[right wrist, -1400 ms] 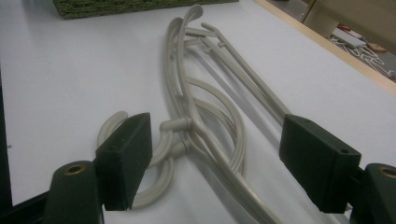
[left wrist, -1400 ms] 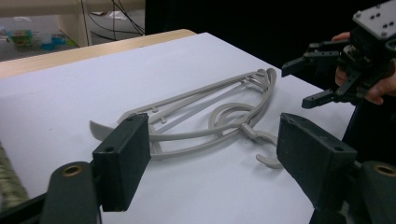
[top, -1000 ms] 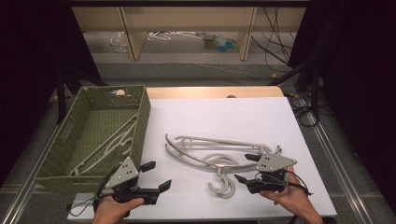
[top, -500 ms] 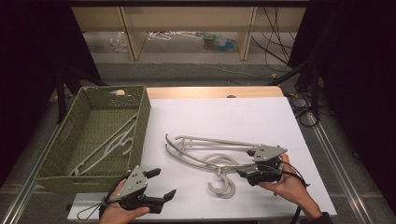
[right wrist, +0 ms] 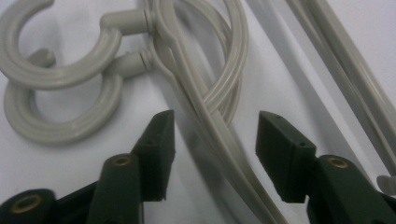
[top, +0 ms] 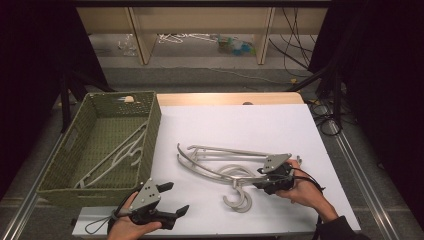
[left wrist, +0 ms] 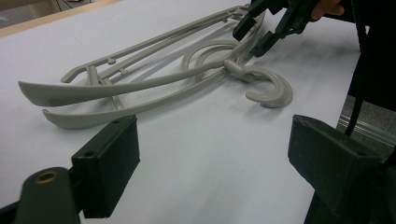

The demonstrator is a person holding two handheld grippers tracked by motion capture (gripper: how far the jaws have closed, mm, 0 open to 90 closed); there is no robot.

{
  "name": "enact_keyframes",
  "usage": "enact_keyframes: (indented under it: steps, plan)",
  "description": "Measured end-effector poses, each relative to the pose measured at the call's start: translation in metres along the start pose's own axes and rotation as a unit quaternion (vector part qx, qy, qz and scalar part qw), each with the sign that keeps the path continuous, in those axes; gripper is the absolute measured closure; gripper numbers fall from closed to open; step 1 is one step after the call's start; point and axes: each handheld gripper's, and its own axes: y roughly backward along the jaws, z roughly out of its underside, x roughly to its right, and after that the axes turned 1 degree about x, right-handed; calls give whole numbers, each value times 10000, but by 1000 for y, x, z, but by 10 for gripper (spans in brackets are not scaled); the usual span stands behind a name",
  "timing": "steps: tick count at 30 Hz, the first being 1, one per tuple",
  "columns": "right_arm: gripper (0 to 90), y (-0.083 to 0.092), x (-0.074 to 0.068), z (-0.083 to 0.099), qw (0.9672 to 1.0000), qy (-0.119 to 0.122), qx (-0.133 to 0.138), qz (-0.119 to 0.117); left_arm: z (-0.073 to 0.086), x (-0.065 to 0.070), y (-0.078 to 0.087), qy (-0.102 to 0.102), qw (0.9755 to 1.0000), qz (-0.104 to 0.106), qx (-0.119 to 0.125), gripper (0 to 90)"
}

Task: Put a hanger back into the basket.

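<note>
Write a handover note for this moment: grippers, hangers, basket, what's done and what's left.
Right gripper: jaws have just been closing, astride the arms of the two stacked hangers on the white table, pads not yet pressing.
Left gripper: open, holding nothing, at the near table edge.
Basket: left of the table, one hanger already inside.
Done: that hanger is binned.
Left: probably grip the table hangers and move them to the basket.

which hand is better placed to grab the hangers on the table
Right. The right gripper already straddles the hangers, its jaws just closing around an arm without gripping yet. The left gripper is open over bare table near the basket.
</note>
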Motion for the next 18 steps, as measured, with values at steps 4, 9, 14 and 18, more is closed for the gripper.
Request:
enact_keyframes:
  steps: [4, 9, 14, 18]
  plan:
    - [576, -4, 6, -3, 9997, 184, -101, -145, 1, -2, 0, 51, 10000, 72, 0, 166]
    - [679, -4, 8, -6, 9975, 572, -166, -368, 1, -3, 0, 63, 10000, 65, -6, 166]
    - [775, 4, 6, -10, 9924, 1133, -156, -443, 1, -3, 0, 44, 10000, 35, -53, 167]
    - [812, 5, 4, -12, 9887, 1388, -155, -536, 1, -3, 0, 46, 10000, 38, -50, 167]
